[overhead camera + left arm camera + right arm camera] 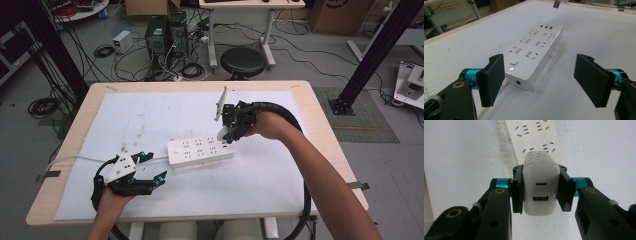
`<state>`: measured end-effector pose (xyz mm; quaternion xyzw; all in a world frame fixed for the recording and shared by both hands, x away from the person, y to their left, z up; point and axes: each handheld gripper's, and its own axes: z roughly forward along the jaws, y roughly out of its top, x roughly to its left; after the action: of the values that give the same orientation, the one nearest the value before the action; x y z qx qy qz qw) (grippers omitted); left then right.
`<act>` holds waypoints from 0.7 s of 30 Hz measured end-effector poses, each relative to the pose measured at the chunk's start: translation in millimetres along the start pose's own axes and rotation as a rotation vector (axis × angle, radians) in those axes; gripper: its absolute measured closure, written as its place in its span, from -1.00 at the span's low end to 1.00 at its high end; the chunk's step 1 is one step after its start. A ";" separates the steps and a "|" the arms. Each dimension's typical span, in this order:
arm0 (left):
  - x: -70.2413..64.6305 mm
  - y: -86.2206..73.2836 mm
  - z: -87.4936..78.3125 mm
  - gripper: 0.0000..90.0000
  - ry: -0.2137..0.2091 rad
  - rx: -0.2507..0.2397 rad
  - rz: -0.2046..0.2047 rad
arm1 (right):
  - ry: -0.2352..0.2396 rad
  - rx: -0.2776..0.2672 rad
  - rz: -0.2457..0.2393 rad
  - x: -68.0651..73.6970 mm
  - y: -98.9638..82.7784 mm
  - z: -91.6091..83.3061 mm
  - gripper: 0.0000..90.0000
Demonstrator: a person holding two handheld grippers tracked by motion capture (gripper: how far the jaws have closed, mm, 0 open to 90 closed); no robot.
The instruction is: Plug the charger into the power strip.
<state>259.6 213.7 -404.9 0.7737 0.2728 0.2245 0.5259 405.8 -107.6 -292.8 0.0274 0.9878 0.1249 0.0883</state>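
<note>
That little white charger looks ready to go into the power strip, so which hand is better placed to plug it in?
The right. Its tool is already shut on the charger and hovers above the power strip. The left tool is open, holding nothing, at the strip's switch end.

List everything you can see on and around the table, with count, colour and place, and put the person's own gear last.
flat rectangular plastic power strip: 1, white, middle of the mat, its cord running off to the left
rounded plastic USB charger block: 1, white, clamped in the right hand-held gripper above the strip's right end
cloth mat: 1, white and stained, covering most of the tabletop
wooden table: 1, pale
round stool: 1, black, on the floor behind the table
computer towers: 2, dark, on the floor behind the table among loose cables
left hand-held gripper: 1, black, open, near the strip's left end
right hand-held gripper: 1, black, shut on the charger
</note>
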 end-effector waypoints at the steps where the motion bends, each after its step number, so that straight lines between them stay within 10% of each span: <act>1: 0.7 -0.3 -0.7 -0.44 0.004 -0.003 0.001 | 0.002 -0.005 -0.010 -1.4 2.2 1.3 0.42; 21: 11.5 -12.9 -10.6 -0.44 0.045 -0.027 -0.036 | 0.047 0.082 -0.136 -18.2 36.0 35.8 0.42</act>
<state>259.1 232.5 -412.6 0.7562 0.2952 0.2363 0.5340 431.3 -65.5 -314.8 -0.0391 0.9935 0.0789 0.0724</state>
